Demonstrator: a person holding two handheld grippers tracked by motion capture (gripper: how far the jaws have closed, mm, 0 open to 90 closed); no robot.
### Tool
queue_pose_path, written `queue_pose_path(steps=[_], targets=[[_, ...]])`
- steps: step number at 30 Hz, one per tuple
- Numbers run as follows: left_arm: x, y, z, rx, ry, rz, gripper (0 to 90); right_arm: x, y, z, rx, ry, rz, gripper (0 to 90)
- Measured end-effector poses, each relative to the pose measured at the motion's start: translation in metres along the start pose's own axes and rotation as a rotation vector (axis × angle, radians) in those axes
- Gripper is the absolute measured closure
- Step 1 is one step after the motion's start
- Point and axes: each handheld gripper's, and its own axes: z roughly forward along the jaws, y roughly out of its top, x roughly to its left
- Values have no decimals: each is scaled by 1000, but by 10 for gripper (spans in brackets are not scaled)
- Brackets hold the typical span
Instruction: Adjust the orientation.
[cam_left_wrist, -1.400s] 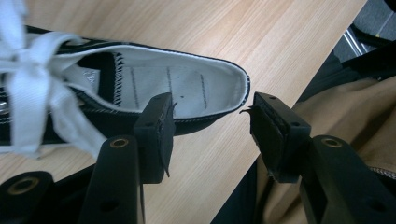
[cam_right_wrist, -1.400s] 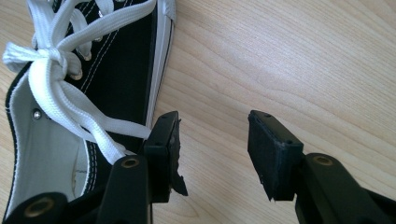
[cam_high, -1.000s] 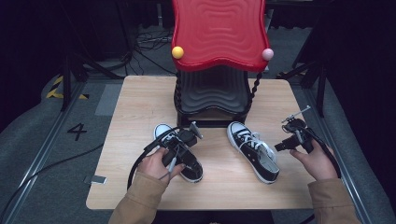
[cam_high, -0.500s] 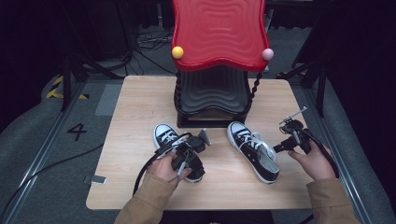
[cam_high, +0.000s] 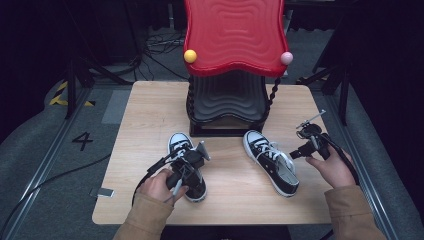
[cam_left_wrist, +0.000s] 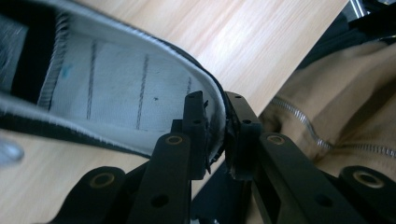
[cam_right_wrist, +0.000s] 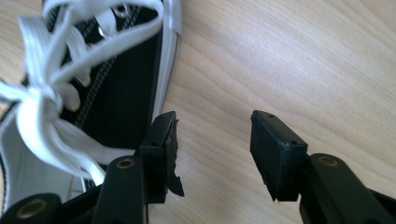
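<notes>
Two black canvas sneakers with white laces and toe caps lie on the wooden table (cam_high: 150, 110). My left gripper (cam_high: 190, 182) is over the heel of the left sneaker (cam_high: 180, 145). In the left gripper view its jaws (cam_left_wrist: 215, 116) have just been closing and now pinch the heel rim of that sneaker (cam_left_wrist: 140, 88), one pad inside and one outside. My right gripper (cam_high: 295, 154) hovers just right of the right sneaker (cam_high: 272, 160). Its jaws (cam_right_wrist: 212, 135) stand open over bare wood, with that sneaker's side (cam_right_wrist: 116, 79) next to the left pad.
A tall stand with a red wavy top (cam_high: 235, 35) and black base (cam_high: 227, 107) sits at the table's far middle, right behind the shoes. It carries a yellow ball (cam_high: 190, 56) and a pink ball (cam_high: 286, 58). A tan sleeve (cam_left_wrist: 336, 107) lies beyond the heel.
My left gripper shifted over the left sneaker and settled at its heel, and its jaws closed on the heel rim. The right hand and right sneaker kept still.
</notes>
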Motion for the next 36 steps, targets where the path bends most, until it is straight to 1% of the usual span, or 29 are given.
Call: queue_pose_path(steps=[3, 5, 7, 8, 9, 11, 12, 13, 15, 17, 18, 20, 21, 22, 23, 24, 25, 26, 28, 33, 34, 35, 36], targets=[[3, -13, -7, -6, 13, -34, 791, 0, 6, 1, -5, 7, 1, 512], [9, -22, -11, -23, -1, -65, 786, 1, 10, 2, -2, 10, -2, 511], [16, -31, -13, -26, -17, -104, 783, 0, 12, 3, -1, 16, -5, 511], [20, -36, -15, -23, -13, -122, 786, 0, 13, 4, 1, 17, -4, 510], [23, -41, -17, -24, -1, -146, 785, 0, 15, 5, 2, 20, -5, 510], [30, -50, -21, -27, 7, -193, 785, 1, 18, 7, 3, 22, -7, 509], [30, -50, -21, -27, 7, -193, 785, 1, 18, 7, 3, 22, -7, 509], [34, -55, -21, -23, 12, -217, 785, 1, 19, 8, 3, 25, -10, 510], [40, -61, -19, -11, 28, -252, 786, 3, 21, 8, 1, 23, -19, 514], [43, -64, -16, 4, 36, -275, 789, 5, 23, 7, -10, 18, -27, 516], [44, -64, -16, 1, 29, -283, 796, 6, 23, 6, -15, 18, -31, 517], [42, -64, -17, -9, 36, -284, 785, 7, 23, 4, -23, 17, -35, 517], [41, -62, -19, -49, 35, -274, 726, 7, 23, 4, -25, 15, -35, 517], [40, -61, -19, -82, 12, -270, 621, 7, 23, 4, -24, 15, -34, 516], [40, -59, -18, -95, -12, -257, 581, 7, 23, 4, -22, 13, -31, 516], [39, -57, -16, -88, -19, -242, 571, 7, 22, 4, -22, 14, -31, 515], [40, -54, -13, -74, -13, -238, 564, 7, 22, 4, -21, 15, -31, 515], [40, -54, -13, -74, -13, -238, 557, 7, 22, 4, -21, 15, -31, 515], [44, -50, -4, -63, 21, -268, 561, 7, 21, 5, -17, 14, -32, 515], [54, -46, 8, -68, 29, -309, 572, 7, 20, 6, -14, 15, -32, 513], [56, -45, 10, -69, 33, -316, 573, 7, 20, 7, -13, 13, -33, 513], [56, -43, 12, -69, 35, -313, 578, 7, 20, 7, -12, 13, -33, 512], [56, -42, 14, -73, 46, -306, 588, 7, 20, 7, -12, 14, -30, 511]])
